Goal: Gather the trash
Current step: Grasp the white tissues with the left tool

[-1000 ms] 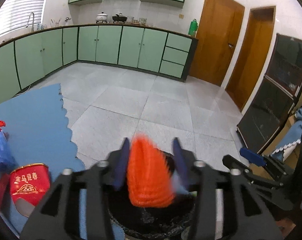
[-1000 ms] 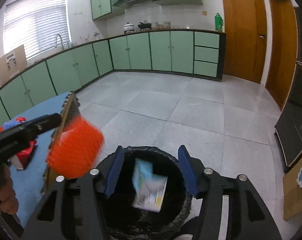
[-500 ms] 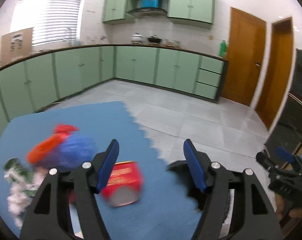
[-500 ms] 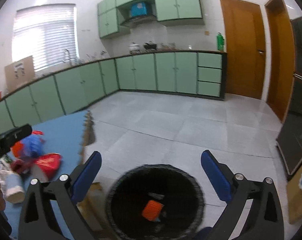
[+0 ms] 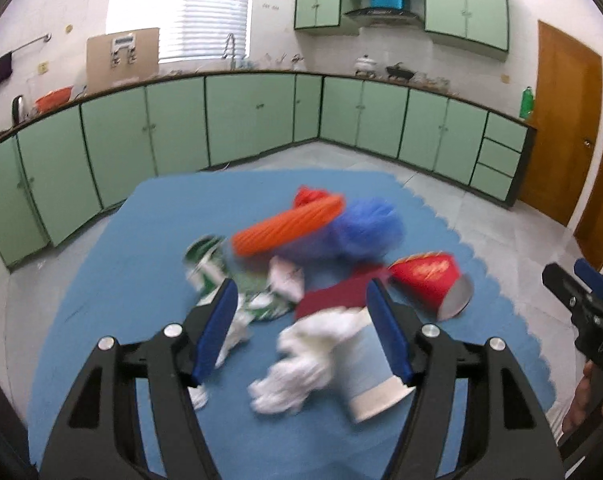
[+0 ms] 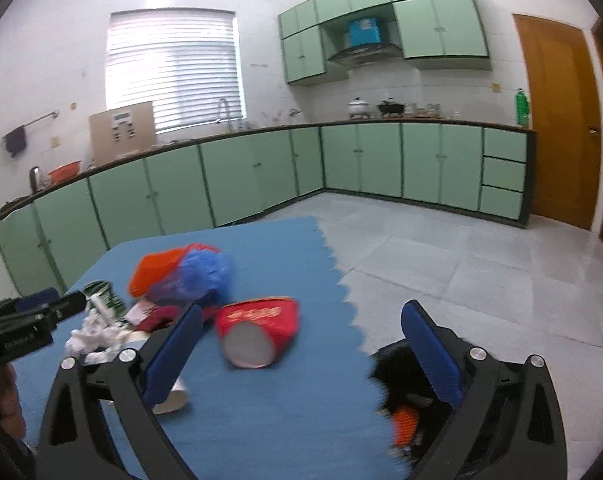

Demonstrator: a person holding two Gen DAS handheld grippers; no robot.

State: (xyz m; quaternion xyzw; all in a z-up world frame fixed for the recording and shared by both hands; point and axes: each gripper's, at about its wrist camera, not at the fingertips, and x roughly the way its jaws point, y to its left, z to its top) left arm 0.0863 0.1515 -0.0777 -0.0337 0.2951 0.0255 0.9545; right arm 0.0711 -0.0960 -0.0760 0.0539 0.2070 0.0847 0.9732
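A heap of trash lies on the blue foam mat: an orange ridged piece, a blue mesh ball, a red paper cup on its side, crumpled white tissue, a pale blue cup and a green-and-white wrapper. My left gripper hovers open over the tissue and pale cup, holding nothing. My right gripper is wide open and empty, with the red paper cup lying beyond its fingers. The black-lined bin at lower right holds an orange item.
Green base cabinets run along the far walls. Grey floor tiles stretch right of the mat toward wooden doors. The right gripper shows at the right edge of the left wrist view. A hand grips the left gripper.
The orange piece in my left gripper and the packet in my right one dropped into the bin. Both grippers opened and swung left from the bin to the heap on the mat.
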